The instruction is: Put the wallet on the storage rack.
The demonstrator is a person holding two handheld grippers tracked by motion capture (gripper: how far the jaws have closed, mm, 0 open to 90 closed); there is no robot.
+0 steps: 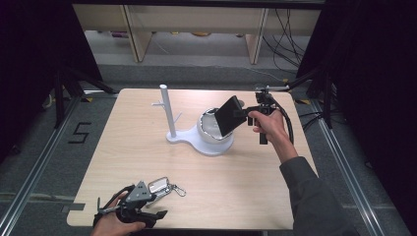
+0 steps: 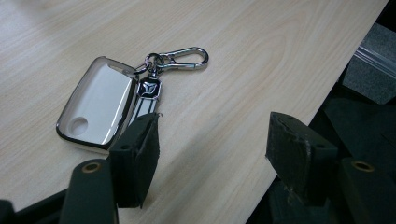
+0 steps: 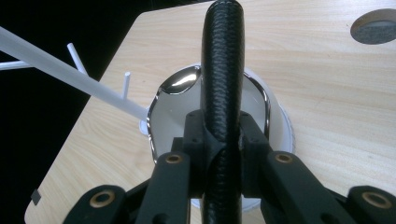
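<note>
Both tongs are busy in different ways: the right gripper (image 3: pixel 223 140) has its jaws pressed tight on a black wallet (image 1: pixel 229 115) with a grained, leather-like skin, while the left gripper (image 2: pixel 212 154) stands with its jaws apart and nothing between them. In the high view the wallet hangs tilted in the air just above the white bowl (image 1: pixel 212 129), which sits at about the 1 o'clock side of the table centre. This bowl has a shiny chrome rim (image 3: pixel 180 83) and it belongs to a white plastic stand (image 1: pixel 194 139) with a thin upright post (image 1: pixel 168 112) and small side pegs, at about 9 o'clock from the bowl. I judge that the step in hand is to lay the wallet into the bowl. To do it well, the right hand (image 1: pixel 269 128) should lower the wallet slowly, keep its lower edge inside the rim, tilt it flatter, and let go only when it rests, because the smooth rim may let it slide out. Near the 7 o'clock corner of the pale wooden table (image 1: pixel 147 157), a car key (image 2: pixel 97 106) in a glossy silver case lies flat, with a metal ring and a carabiner clip (image 2: pixel 184 57). The left gripper rests just beside it, one pad close to the key's strap; whether it touches I cannot tell.
</note>
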